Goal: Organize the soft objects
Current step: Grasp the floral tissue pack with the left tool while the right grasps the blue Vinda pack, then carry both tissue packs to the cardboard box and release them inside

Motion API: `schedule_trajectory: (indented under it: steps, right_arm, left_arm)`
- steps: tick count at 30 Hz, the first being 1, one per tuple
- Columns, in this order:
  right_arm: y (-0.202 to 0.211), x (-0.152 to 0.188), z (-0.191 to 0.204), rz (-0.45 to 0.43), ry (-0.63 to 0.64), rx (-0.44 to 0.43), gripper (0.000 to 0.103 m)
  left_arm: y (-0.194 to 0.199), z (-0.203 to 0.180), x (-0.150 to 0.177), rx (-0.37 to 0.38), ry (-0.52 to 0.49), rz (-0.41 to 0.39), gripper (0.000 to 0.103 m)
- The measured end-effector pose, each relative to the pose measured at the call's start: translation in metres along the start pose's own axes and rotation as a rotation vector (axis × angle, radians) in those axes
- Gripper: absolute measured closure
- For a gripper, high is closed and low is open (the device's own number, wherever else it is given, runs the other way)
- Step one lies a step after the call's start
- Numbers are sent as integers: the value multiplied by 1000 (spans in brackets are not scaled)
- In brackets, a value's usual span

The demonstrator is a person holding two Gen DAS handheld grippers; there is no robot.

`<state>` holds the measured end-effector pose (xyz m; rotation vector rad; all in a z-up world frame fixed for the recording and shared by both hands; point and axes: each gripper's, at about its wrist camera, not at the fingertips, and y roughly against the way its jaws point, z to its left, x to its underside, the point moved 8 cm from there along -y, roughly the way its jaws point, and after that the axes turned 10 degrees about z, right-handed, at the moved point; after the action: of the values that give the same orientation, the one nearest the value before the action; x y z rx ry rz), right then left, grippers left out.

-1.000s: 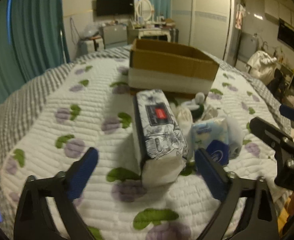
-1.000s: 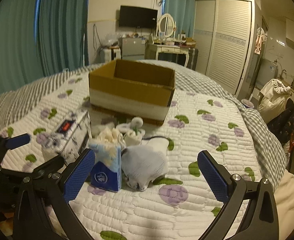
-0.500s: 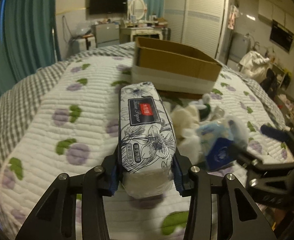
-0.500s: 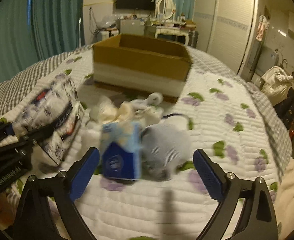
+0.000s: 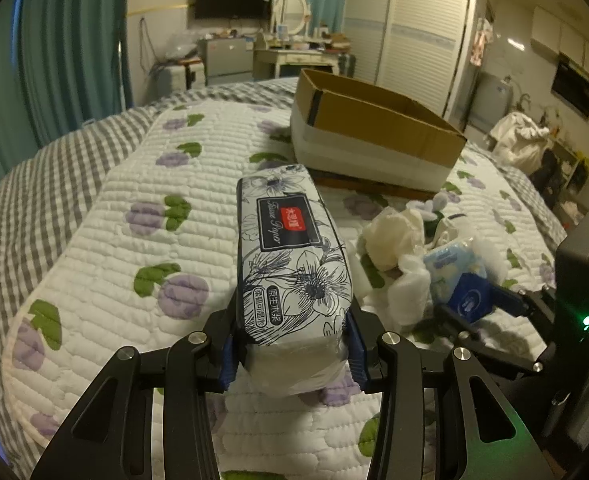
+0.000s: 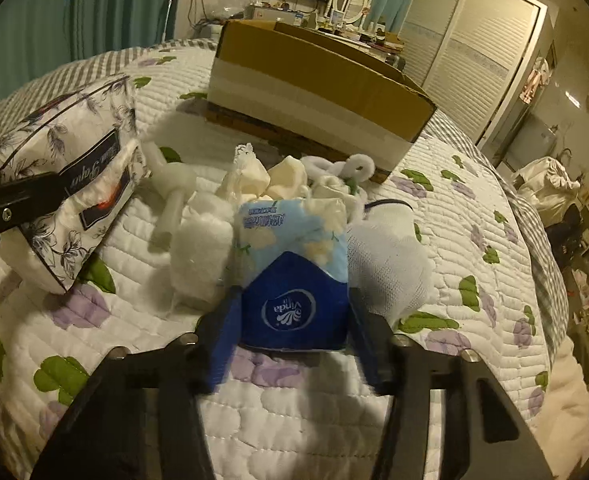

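My left gripper (image 5: 292,350) is shut on a long floral tissue pack (image 5: 290,252) and holds its near end above the quilt; the pack also shows at the left of the right wrist view (image 6: 66,184). My right gripper (image 6: 290,332) is shut on a blue Vinda tissue pack (image 6: 292,280), which also shows in the left wrist view (image 5: 460,280). Behind it lies a pile of soft white things (image 6: 294,184) with a white sock (image 6: 390,268) at its right. An open cardboard box (image 5: 374,136) stands beyond, also in the right wrist view (image 6: 314,88).
Everything lies on a white quilted bedspread (image 5: 134,208) with purple flowers, over a grey checked blanket (image 5: 26,184). Teal curtains (image 5: 62,48) hang at the left. A dressing table (image 5: 294,56) and a wardrobe (image 5: 410,32) stand behind the bed.
Both grippers went from open to shut. The left closed on the floral tissue pack and lifted its near end. The right moved forward and closed on the blue pack.
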<state>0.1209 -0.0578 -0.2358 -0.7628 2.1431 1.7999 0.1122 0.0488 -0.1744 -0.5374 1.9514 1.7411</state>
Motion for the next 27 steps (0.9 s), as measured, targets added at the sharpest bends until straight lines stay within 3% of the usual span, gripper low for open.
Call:
schedule_trajectory:
  steps: [2, 5, 13, 20, 27]
  right_arm:
    - [5, 0, -4, -9, -31, -51, 60]
    - [21, -1, -10, -39, -63, -140, 61]
    - [79, -17, -25, -161, -100, -236, 61]
    - [130, -61, -56, -279, -109, -268, 61]
    - [146, -134, -98, -353, -106, -255, 61]
  left_arm:
    - [4, 0, 1, -6, -5, -1, 60]
    - [12, 0, 3, -15, -10, -3, 60]
    - [48, -14, -9, -41, -34, -53, 60]
    - [77, -36, -66, -25, -60, -126, 60]
    - [67, -56, -146, -16, -110, -189, 60]
